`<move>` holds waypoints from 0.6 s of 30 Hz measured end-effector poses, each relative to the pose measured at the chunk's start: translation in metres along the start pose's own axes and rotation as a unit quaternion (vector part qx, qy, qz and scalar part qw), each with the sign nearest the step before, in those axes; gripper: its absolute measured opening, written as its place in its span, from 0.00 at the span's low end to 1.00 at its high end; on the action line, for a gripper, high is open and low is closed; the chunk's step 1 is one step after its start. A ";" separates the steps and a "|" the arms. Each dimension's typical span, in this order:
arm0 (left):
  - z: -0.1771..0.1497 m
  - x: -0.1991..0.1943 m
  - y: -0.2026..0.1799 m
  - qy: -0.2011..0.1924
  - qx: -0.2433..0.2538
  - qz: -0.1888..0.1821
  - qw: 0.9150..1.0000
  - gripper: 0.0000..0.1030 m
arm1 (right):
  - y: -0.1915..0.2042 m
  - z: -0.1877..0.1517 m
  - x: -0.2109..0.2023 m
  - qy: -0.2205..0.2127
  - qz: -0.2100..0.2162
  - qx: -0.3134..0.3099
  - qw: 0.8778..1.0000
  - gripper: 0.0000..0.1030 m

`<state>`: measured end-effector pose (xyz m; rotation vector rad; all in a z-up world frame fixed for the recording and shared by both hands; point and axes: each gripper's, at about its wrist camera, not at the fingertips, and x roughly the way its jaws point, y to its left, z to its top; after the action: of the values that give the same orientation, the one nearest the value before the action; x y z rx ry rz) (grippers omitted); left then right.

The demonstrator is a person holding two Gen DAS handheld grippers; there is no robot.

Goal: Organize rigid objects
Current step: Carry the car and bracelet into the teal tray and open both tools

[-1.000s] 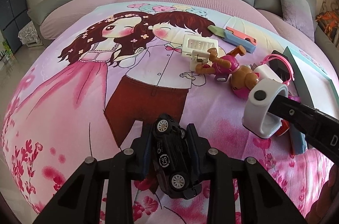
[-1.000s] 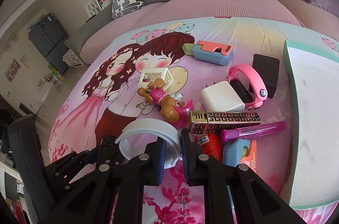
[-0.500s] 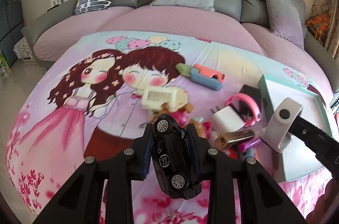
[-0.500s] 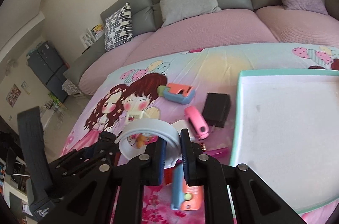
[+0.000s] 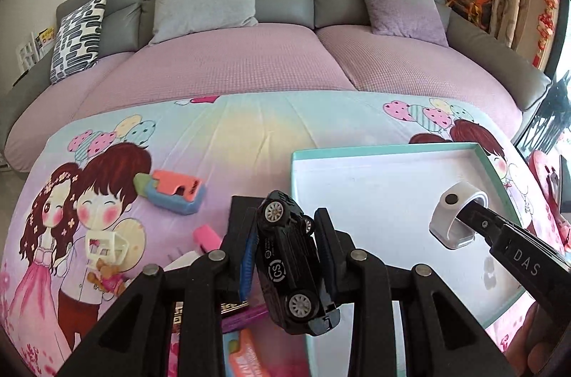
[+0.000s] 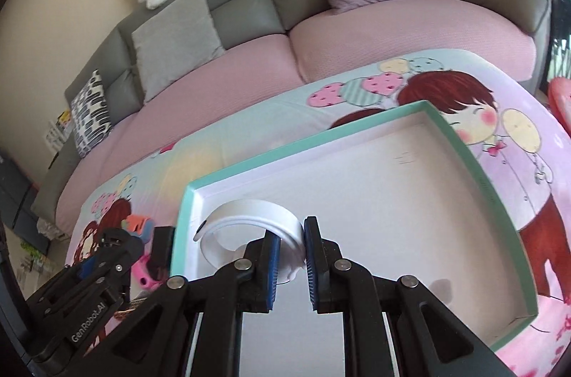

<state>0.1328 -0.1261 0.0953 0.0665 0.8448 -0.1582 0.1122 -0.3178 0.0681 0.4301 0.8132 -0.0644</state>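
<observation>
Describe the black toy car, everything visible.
The black toy car is small, glossy, seemingly hard plastic or die-cast, with silver multi-spoke wheels and a white "CS" circle label on its underside. It is turned on its side, underside toward the camera, nose pointing up and away, slightly tilted. The left gripper clamps it across the body, blue-lined pads on both sides. It hangs in the air near the left rim of the teal-edged tray, touching nothing but the pads.

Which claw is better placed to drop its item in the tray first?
Right. The right claw holds the white ring over the tray floor; the left claw holds the toy car at the tray's near-left edge.
</observation>
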 end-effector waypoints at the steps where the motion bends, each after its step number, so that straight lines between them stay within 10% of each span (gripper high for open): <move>1: 0.004 0.002 -0.007 0.001 0.006 -0.001 1.000 0.32 | -0.008 0.001 0.001 0.000 -0.014 0.008 1.000 0.14; 18: 0.039 0.056 -0.087 0.031 0.029 -0.033 0.999 0.32 | -0.077 0.004 0.006 0.013 -0.129 0.079 0.988 0.16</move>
<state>0.1835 -0.2228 0.0800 0.0977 0.9042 -0.2439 0.1022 -0.3894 0.0393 0.4739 0.8888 -0.3657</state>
